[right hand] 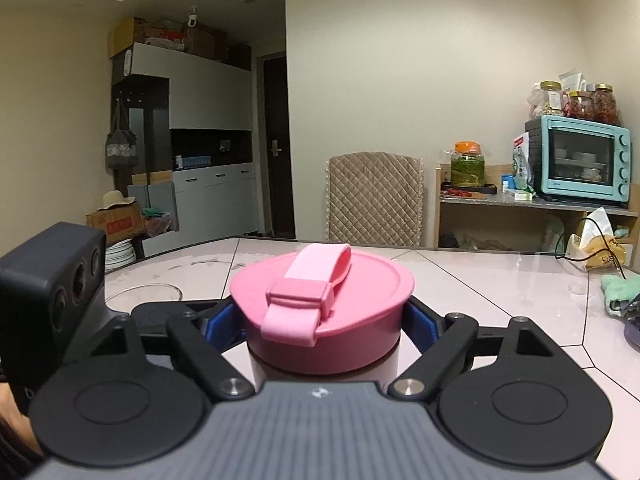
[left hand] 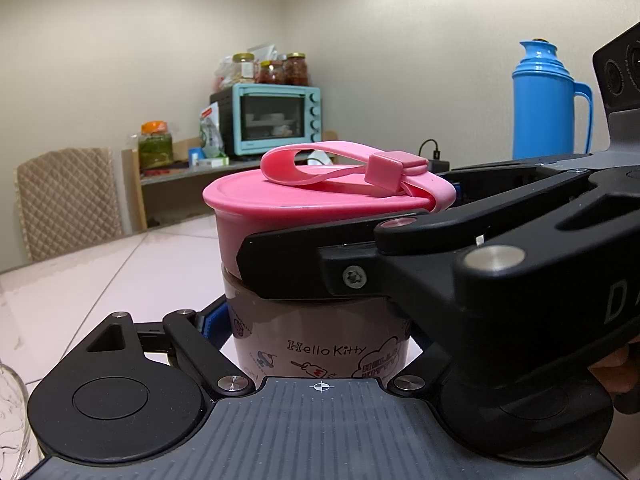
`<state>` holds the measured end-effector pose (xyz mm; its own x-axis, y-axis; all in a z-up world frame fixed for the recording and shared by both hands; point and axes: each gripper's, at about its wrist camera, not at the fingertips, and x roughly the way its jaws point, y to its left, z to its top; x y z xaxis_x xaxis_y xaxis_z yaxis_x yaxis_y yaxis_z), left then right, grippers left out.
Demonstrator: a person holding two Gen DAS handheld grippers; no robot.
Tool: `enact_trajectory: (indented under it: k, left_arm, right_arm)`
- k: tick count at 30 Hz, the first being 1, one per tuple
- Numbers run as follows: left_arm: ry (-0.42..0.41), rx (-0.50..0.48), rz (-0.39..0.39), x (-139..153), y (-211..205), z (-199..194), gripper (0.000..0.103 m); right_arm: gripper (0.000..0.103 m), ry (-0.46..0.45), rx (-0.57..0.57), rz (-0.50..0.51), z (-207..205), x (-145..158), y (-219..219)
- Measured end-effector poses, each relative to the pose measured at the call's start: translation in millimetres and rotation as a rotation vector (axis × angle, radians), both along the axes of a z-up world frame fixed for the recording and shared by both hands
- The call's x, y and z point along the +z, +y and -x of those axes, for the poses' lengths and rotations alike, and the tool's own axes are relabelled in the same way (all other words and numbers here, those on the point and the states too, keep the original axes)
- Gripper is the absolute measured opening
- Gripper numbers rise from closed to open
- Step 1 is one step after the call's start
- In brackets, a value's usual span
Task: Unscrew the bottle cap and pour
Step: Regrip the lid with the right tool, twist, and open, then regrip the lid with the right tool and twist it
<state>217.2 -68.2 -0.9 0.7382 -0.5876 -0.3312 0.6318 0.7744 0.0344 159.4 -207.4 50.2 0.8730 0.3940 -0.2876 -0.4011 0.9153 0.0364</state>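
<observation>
A clear Hello Kitty bottle (left hand: 320, 344) with a pink screw cap (left hand: 288, 204) and pink strap stands on the pale table. My left gripper (left hand: 316, 332) is shut on the bottle body below the cap. My right gripper (right hand: 324, 320) is shut on the pink cap (right hand: 324, 300), its blue pads pressing both sides. In the left wrist view the right gripper (left hand: 360, 264) crosses in front from the right at cap height. The left gripper's camera block (right hand: 52, 292) shows at the left of the right wrist view.
A glass (left hand: 12, 416) stands at the left edge, its rim (right hand: 144, 292) behind the cap. A blue thermos (left hand: 548, 100) stands at the right. A green cloth (right hand: 620, 292) and tissue bag (right hand: 596, 240) lie at the table's right. A quilted chair (right hand: 374, 200) and oven shelf (right hand: 580, 156) stand beyond.
</observation>
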Motion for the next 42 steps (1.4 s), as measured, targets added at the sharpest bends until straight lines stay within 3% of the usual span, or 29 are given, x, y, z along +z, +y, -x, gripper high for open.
enact_trajectory:
  k: [5, 14, 19, 22, 27, 36, 42]
  left_arm:
    - [0.001, 0.0, 0.0, -0.2, -0.6, 0.3, 0.09]
    - [0.0, 0.0, 0.0, -0.5, -1.5, 1.2, 0.09]
    - [0.001, 0.0, 0.001, -0.7, -1.3, 0.1, 0.09]
    - [0.002, 0.0, 0.002, -0.7, -1.1, -0.3, 0.09]
    - [0.002, 0.0, 0.003, -0.7, -0.4, -0.9, 0.09]
    - [0.002, 0.001, 0.002, -0.7, -1.3, -1.1, 0.09]
    - [0.002, 0.001, 0.002, -0.8, -1.5, -0.9, 0.09]
  right_arm:
    - [0.085, 0.015, 0.156, -0.004, -12.0, 2.3, -21.5]
    - [0.085, 0.055, 0.575, -0.004, -58.4, 10.4, -62.3]
    - [0.085, 0.038, 0.681, -0.008, -73.9, 11.7, -67.8]
    - [0.086, 0.045, 0.67, -0.015, -75.8, 14.4, -65.3]
    - [0.095, 0.042, 0.559, 0.001, -64.3, 23.8, -55.5]
    - [0.098, 0.06, 0.258, 0.012, -35.0, 29.5, -25.4]
    - [0.098, 0.062, 0.129, -0.018, -25.3, 19.3, -13.5]
